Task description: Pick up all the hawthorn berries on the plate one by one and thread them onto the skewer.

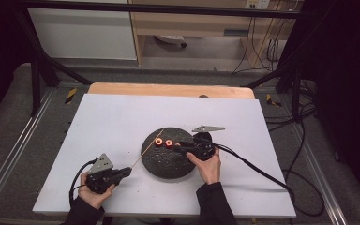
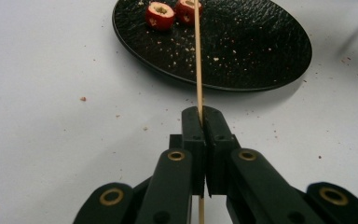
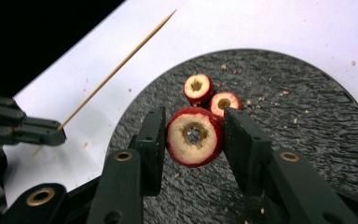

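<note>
No text, label, brand, number or sign can be read in any of the pictures.
</note>
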`<action>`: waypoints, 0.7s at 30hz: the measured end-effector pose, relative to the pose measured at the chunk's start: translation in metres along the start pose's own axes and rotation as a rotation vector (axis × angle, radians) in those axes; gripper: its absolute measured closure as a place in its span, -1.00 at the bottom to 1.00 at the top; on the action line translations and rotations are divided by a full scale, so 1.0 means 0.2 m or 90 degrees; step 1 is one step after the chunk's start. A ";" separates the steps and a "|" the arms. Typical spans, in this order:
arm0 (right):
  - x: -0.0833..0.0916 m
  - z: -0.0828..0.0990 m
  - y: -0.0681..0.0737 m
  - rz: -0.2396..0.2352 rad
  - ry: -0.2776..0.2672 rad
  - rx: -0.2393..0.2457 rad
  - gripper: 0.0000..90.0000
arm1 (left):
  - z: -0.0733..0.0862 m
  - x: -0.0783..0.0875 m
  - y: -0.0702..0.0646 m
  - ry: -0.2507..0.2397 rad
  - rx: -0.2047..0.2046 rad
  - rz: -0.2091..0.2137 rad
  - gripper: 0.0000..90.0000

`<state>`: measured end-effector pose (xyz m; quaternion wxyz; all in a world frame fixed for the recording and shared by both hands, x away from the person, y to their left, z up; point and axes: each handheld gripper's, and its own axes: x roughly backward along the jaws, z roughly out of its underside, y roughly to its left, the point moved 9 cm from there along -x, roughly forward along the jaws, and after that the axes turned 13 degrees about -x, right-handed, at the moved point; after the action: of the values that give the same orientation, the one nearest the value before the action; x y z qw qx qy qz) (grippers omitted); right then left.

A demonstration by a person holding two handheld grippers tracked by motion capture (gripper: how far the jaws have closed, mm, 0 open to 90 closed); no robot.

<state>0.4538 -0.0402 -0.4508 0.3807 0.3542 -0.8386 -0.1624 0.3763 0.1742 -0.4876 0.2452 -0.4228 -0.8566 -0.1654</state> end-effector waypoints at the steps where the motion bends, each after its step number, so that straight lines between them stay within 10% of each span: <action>1: 0.00 0.00 0.00 -0.005 -0.010 -0.003 0.35 | 0.00 0.00 0.00 -0.001 0.000 -0.001 0.96; 21: 0.04 -0.10 0.06 -0.071 -0.186 -0.066 0.35 | -0.03 -0.02 -0.05 -0.029 0.021 -0.007 0.96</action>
<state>0.4593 -0.0383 -0.4271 0.2630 0.3526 -0.8545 -0.2764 0.3726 0.1636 -0.4850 0.2319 -0.4180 -0.8666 -0.1431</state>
